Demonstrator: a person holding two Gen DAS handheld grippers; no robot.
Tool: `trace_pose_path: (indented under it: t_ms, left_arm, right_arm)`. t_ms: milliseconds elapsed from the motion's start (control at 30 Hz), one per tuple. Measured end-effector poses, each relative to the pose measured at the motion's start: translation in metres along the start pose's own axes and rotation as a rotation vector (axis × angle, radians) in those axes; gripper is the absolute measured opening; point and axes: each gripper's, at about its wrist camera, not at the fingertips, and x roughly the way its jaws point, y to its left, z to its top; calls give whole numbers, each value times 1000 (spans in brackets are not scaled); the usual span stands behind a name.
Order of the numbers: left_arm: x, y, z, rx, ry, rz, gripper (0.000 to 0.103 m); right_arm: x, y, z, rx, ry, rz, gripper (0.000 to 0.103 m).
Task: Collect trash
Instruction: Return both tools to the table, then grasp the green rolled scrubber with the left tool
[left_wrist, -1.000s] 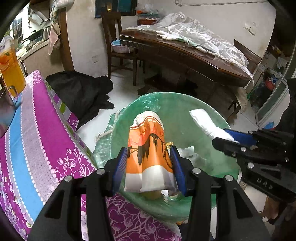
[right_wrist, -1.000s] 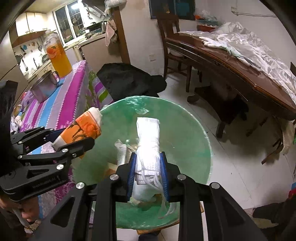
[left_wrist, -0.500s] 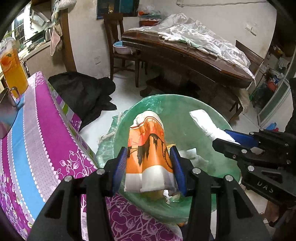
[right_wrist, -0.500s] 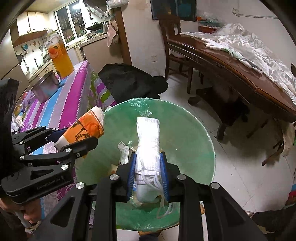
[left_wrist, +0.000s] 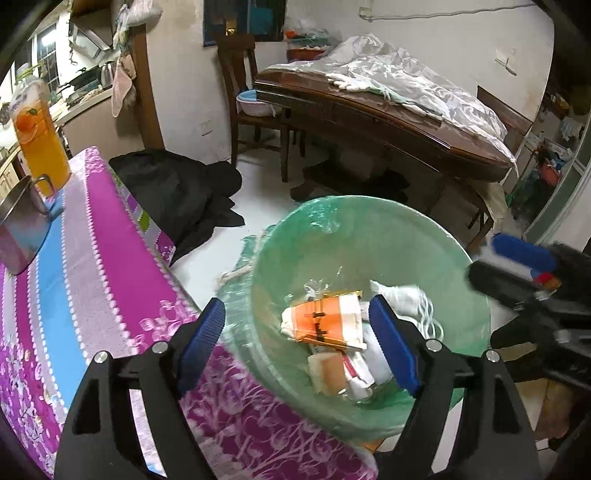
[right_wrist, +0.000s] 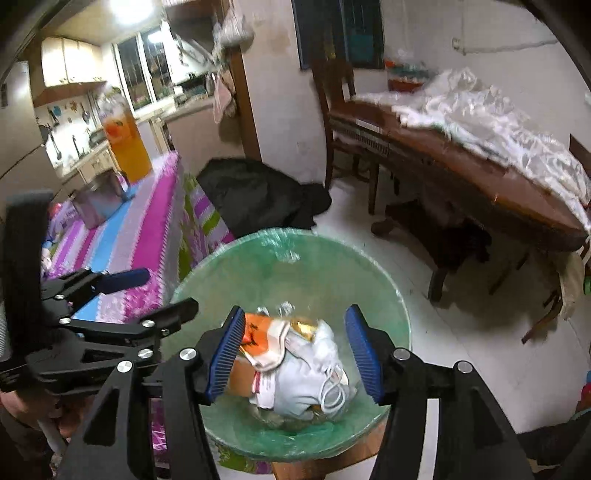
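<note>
Both pairs of fingers stand spread apart with nothing between them. Those of the left gripper (left_wrist: 297, 347) hover over the near rim of the green-lined trash bin (left_wrist: 424, 236), its blue pads splayed to either side of the litter below. Those of the right gripper (right_wrist: 295, 350) hang above the same bin (right_wrist: 384, 291), likewise wide and empty.

Inside the bin lies the orange and white wrapper (left_wrist: 325, 321), on its side atop other scraps, with a white bundle with looped cords (left_wrist: 402, 299) just beside it. From the right wrist view the wrapper (right_wrist: 258, 336) and the white bundle (right_wrist: 306, 373) lie touching in the middle of the heap.

Beside the bin stands a surface covered with a purple and blue striped cloth (left_wrist: 85, 277); the bin's rim sits right at its edge. On the far end of that cloth rest a steel pot (left_wrist: 22, 229) and a tall jar of orange liquid (left_wrist: 40, 144), close together. A black heap of cloth (left_wrist: 181, 192) lies on the floor beyond, and a dark wooden table draped in clear plastic (left_wrist: 388, 110) stands well apart.
</note>
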Motion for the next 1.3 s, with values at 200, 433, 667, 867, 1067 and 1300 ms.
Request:
trace_pose_path:
  t_ms: [200, 433, 667, 867, 1067, 1300]
  left_arm:
    - [-45, 37, -27, -24, -58, 54, 78]
    - [-115, 129, -85, -140, -119, 195, 81]
    - [-188, 270, -158, -381, -115, 419, 81]
    - [-221, 392, -198, -587, -93, 536, 81]
    - [-188, 457, -190, -632, -24, 535, 81]
    - [-154, 472, -186, -620, 21, 549, 81]
  right_arm:
    - [-64, 52, -13, -78, -246, 47, 75]
    - [-81, 138, -35, -164, -347, 232, 83]
    - [-68, 234, -37, -306, -289, 405, 83]
    - [-43, 332, -32, -409, -227, 526, 83]
    - [-9, 411, -30, -482, -140, 611, 82]
    - [25, 455, -22, -499, -83, 654, 82]
